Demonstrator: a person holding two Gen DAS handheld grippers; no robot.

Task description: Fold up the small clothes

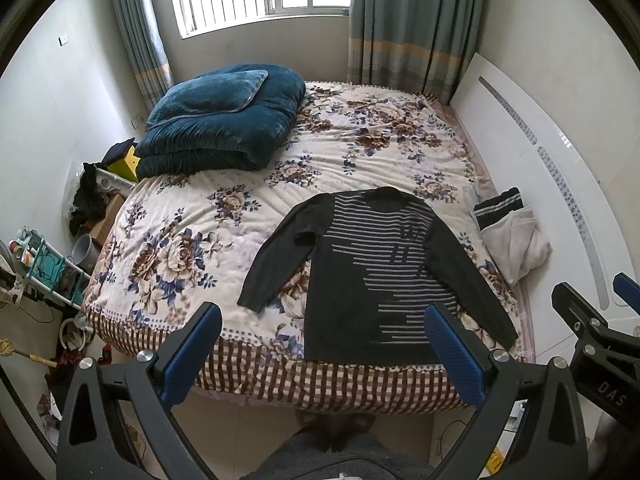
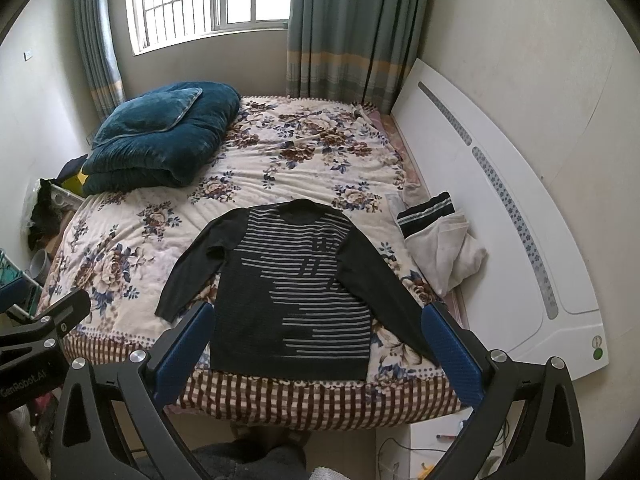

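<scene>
Beyond both spread claws, the striped sweater [image 2: 296,292] lies flat, untouched.

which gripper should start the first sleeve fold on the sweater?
Probably the left gripper. It is open, held off the bed like the right gripper, and the striped sweater's sleeve on its side lies fully on the floral bedspread; the other cuff sits at the bed edge.

One dark striped long-sleeved knit sweater [image 1: 372,272] is lying at the near edge of the floral-quilted bed [image 1: 208,240]; one folded teal velvet quilt [image 1: 220,120] is sitting at its far left corner; one small crumpled white-and-black clothes pile [image 1: 510,232] is resting at its right edge.

Two blue-padded claws, left [image 1: 320,356] and right [image 2: 316,356], are gaping.
</scene>
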